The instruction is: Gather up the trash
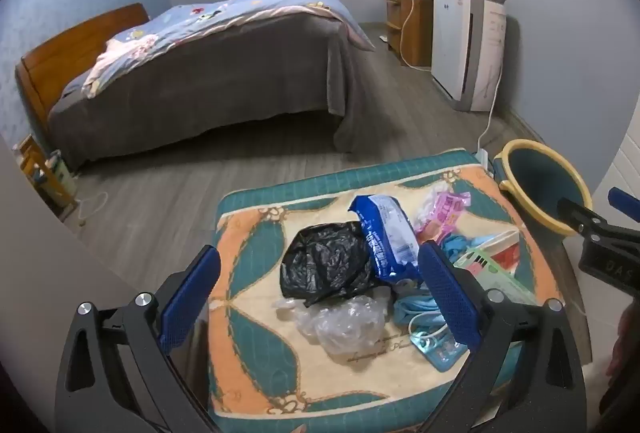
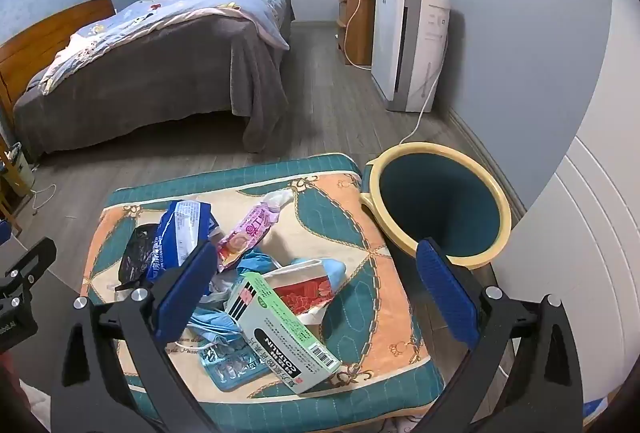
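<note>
Trash lies piled on a patterned cushion (image 1: 256,361) (image 2: 360,233): a black plastic bag (image 1: 324,263) (image 2: 134,257), a blue-white wrapper (image 1: 386,237) (image 2: 180,233), clear plastic (image 1: 344,321), a pink wrapper (image 1: 444,213) (image 2: 248,233), a green medicine box (image 2: 280,329) (image 1: 490,273), a red-white carton (image 2: 308,289), blue masks (image 1: 416,309) (image 2: 216,325) and a blister pack (image 2: 232,365). A teal bin with a yellow rim (image 2: 440,205) (image 1: 544,189) stands right of the cushion. My left gripper (image 1: 320,293) is open above the black bag and clear plastic. My right gripper (image 2: 316,297) is open above the boxes. Both are empty.
A bed with a grey cover (image 1: 208,73) stands across the wooden floor (image 1: 160,193). A white air purifier (image 2: 408,49) with a router on top and a wooden cabinet (image 2: 356,29) line the right wall. A white cable (image 2: 424,105) runs along the floor toward the bin. A white door (image 2: 580,253) is at right.
</note>
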`<state>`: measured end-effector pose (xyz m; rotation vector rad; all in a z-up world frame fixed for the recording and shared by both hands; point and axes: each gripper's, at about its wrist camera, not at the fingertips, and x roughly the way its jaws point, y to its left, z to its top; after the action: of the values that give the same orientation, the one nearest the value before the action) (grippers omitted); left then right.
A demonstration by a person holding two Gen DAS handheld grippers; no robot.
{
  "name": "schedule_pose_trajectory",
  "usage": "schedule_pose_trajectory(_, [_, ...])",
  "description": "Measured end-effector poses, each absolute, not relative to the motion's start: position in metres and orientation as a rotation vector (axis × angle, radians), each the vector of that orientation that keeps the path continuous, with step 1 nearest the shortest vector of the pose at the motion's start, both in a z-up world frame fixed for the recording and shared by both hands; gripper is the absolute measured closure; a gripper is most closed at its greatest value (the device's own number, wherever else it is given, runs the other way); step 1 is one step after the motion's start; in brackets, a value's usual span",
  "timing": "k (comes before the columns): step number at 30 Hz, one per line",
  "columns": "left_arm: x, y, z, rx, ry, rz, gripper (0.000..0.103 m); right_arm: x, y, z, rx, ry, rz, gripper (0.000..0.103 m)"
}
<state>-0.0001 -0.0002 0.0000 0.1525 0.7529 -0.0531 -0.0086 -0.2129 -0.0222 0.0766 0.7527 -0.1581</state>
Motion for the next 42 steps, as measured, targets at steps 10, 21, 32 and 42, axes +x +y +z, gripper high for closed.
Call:
schedule_pose_trajectory(10, [0.003,0.012,-0.006,0.136,0.759,-0.047,0.005,-0.010,-0.208,-0.024,0.060,0.750,-0.161,0.006])
schedule_pose_trajectory(21, [0.004,0.009,-0.005,0.144,0.760,-0.044,0.005,-0.008,-0.209,-0.024,0.058,0.754,-0.162,0.006])
schedule_pose_trajectory(32, [0.004,0.012,-0.005,0.147,0.760,-0.043,0.005,-0.007,-0.208,-0.027,0.053,0.759,-0.161,0.006])
schedule_pose_trajectory(42, [0.004,0.011,-0.004,0.151,0.760,-0.043,0.005,-0.007,-0.208,-0.027,0.052,0.759,-0.161,0.006])
